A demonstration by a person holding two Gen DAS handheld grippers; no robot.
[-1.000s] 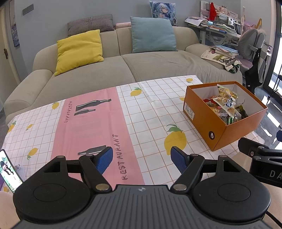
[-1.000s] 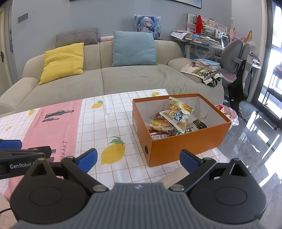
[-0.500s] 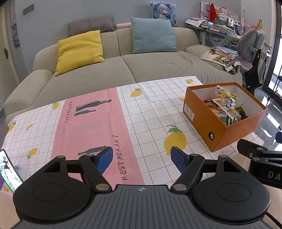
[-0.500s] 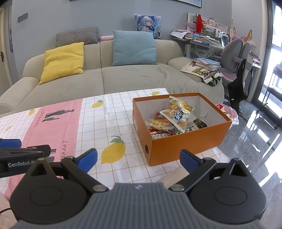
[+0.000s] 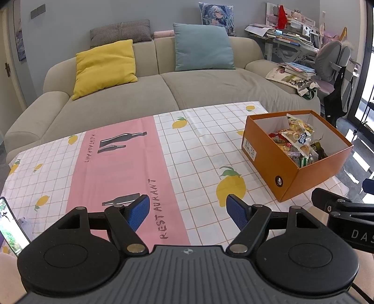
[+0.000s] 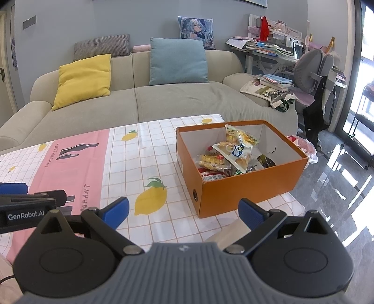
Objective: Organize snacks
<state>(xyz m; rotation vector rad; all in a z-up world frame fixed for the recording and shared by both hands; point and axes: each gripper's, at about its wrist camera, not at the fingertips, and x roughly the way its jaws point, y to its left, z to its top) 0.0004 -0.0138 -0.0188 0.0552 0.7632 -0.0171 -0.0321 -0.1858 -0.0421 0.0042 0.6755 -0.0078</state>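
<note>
Both tools, left point(image 5: 188, 211) and right point(image 6: 183, 211), hang released and empty; reach into the orange box point(image 6: 247, 196) from above, pinching one snack packet point(image 6: 233, 152) cleanly

A long beige sofa point(image 6: 145, 98) stands against the grey-blue wall point(image 6: 121, 16), carrying a yellow cushion point(image 6: 83, 79) toward its left end, a teal cushion point(image 6: 178, 62) at its middle, a grey cushion point(image 6: 101, 46) on the backrest behind the yellow one, and a printed character cushion point(image 6: 196, 31) on the backrest behind the teal one. Right of the sofa stand a study table piled with books and papers point(image 6: 268, 50) and a grey office chair point(image 6: 311, 72), with books stacked on the sofa's right arm point(image 6: 273, 85). Farther right of the sofa, daylight from a glass door point(image 6: 367, 44) glares on the glossy dark floor point(image 6: 339, 177).
</note>
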